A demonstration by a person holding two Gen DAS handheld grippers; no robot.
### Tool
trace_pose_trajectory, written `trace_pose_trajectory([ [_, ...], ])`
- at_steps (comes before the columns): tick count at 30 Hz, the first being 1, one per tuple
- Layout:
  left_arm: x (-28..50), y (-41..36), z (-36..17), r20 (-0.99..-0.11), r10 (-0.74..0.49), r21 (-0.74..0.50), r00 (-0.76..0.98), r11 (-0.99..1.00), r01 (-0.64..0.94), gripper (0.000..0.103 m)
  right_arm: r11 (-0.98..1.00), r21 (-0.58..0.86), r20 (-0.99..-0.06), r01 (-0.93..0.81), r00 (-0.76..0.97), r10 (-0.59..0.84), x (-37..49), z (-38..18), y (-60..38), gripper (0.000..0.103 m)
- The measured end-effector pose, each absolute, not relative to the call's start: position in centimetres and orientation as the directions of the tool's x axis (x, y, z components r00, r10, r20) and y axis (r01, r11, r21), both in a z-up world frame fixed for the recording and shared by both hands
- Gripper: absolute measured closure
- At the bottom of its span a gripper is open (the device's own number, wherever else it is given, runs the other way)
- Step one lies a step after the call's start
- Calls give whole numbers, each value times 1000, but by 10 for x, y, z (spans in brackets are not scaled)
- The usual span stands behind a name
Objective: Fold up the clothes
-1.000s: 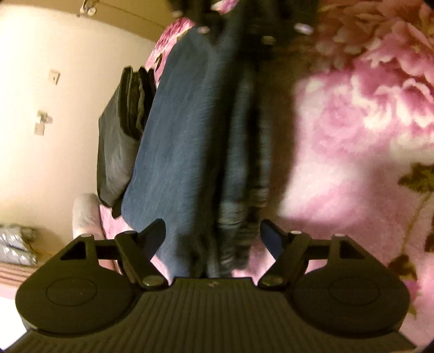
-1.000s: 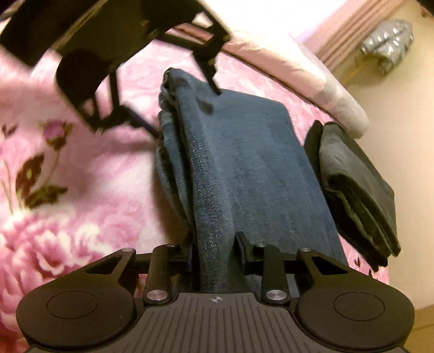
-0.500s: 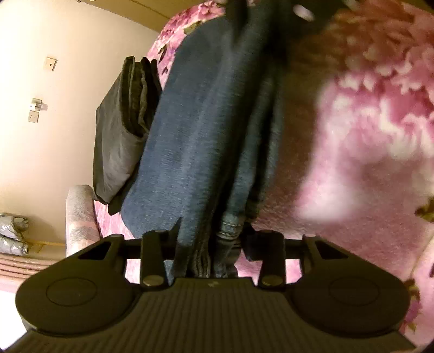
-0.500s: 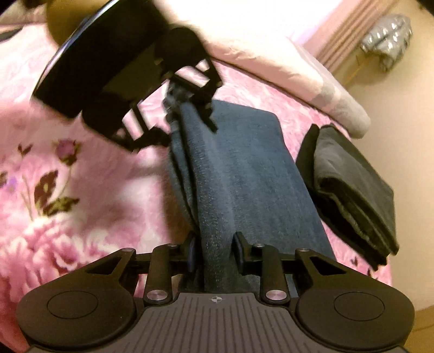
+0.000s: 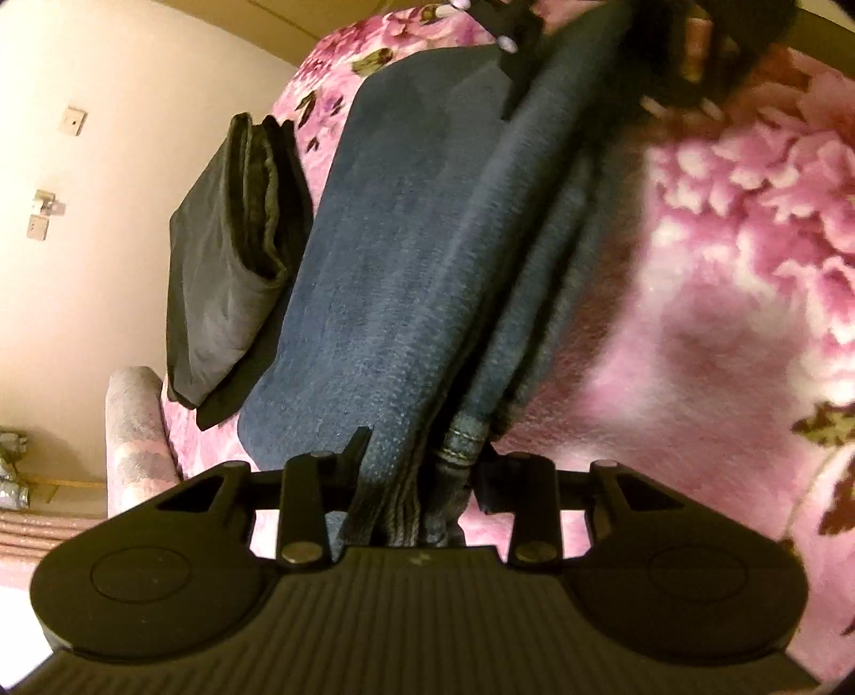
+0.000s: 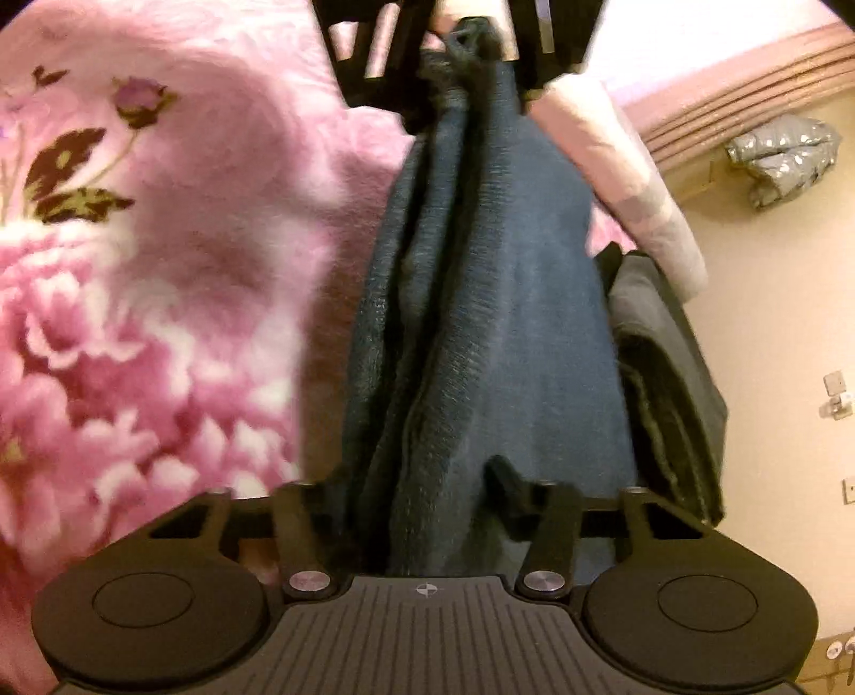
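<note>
Both grippers clamped on opposite ends of folded blue jeans above a pink floral blanket.

The left gripper [image 5: 422, 470] has its jaws closed on the hemmed, stitched end of the jeans [image 5: 406, 278]; the layered denim runs forward from between its fingers to the right gripper [image 5: 604, 32] at the far end. The right gripper [image 6: 417, 513] pinches the bunched denim [image 6: 481, 321] between its jaws likewise. A folded dark garment [image 5: 224, 267] lies just beside the jeans on the blanket [image 5: 721, 321], toward the beige wall [image 5: 80, 294].
</note>
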State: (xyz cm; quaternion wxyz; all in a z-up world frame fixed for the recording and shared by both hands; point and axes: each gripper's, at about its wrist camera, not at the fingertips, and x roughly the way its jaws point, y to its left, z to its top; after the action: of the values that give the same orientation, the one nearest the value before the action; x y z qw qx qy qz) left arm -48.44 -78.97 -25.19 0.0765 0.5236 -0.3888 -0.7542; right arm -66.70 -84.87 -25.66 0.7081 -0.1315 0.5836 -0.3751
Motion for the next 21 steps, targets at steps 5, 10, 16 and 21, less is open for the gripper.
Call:
trace_pose_trajectory([
  [5,-489,-780,-220,-756,-499,635,-424,-717,-288,71,715,-567,-764,409,63,-642,-688,-201,-858,76],
  [10,-483,-768,-169,-790,-462,577,-403,-782,-235,71,770,-520,-804,369,93,-588,-694,-138,-850,77],
  [16,-465,-748,-125,-830,-423,513,-363,-836,-198,71,851,-438,-861,290,134,-490,-685,-80,-830,78],
  [21,-448,-733,-108,-850,-411,479,-330,-864,-157,71,889,-387,-887,244,163,-431,-674,-56,-820,78],
])
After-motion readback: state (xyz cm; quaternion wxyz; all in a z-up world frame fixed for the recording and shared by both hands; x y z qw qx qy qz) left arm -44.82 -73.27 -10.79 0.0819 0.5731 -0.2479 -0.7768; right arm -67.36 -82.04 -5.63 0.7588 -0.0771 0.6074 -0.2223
